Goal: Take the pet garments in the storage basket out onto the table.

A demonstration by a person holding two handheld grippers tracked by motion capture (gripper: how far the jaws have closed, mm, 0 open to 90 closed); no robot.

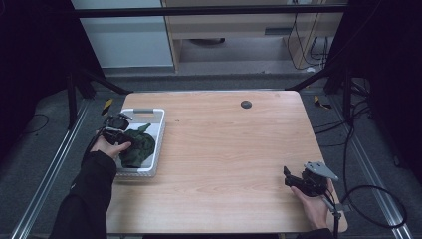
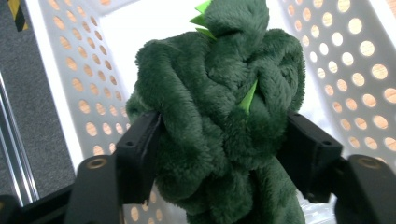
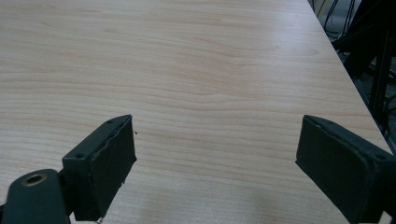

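Note:
A dark green plush toy (image 1: 139, 146) with light green spikes lies in a white perforated basket (image 1: 159, 135) at the table's left edge. My left gripper (image 1: 127, 143) reaches into the basket from the left. In the left gripper view its two black jaws press into the sides of the plush toy (image 2: 215, 84), and the basket wall (image 2: 70, 88) rises behind it. My right gripper (image 1: 287, 176) rests low over the table's near right corner. In the right gripper view this gripper (image 3: 217, 154) stands open with bare wood between its jaws.
A small black round disc (image 1: 246, 104) sits near the far edge of the wooden table (image 1: 229, 144). A cable (image 1: 368, 199) trails from the right gripper off the table's right side. Metal rails (image 1: 45, 169) run along the floor at left.

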